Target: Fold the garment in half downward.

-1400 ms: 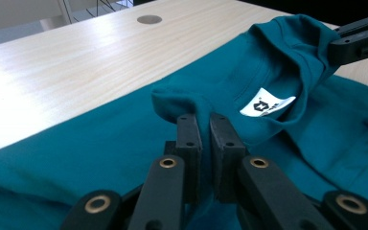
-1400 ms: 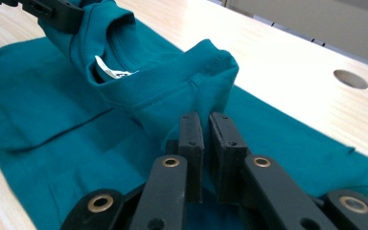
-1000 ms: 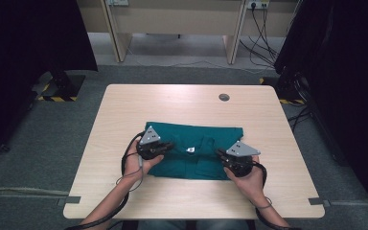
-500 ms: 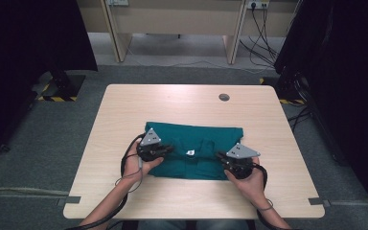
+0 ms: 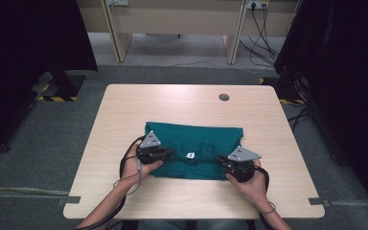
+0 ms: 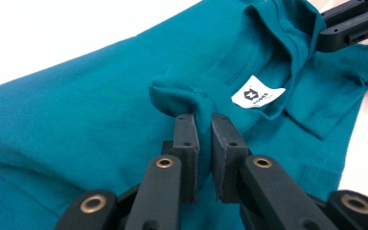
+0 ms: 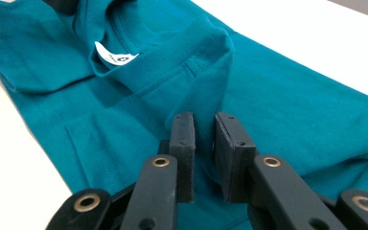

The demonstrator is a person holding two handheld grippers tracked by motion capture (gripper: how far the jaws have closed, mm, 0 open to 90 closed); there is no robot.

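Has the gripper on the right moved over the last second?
Barely: the right gripper stays at the green shirt's near right corner, same spot against the table's front edge.

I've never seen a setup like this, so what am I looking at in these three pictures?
A person sits at a table holding a two-jaw gripper in each hand. One picture looks down from above; the other two come from cameras riding on the grippers. A teal shirt lies folded on the table, its white label showing. The left gripper pinches a fold of shirt near the collar. The right gripper also has fabric between its jaws, which have just been opening slightly.
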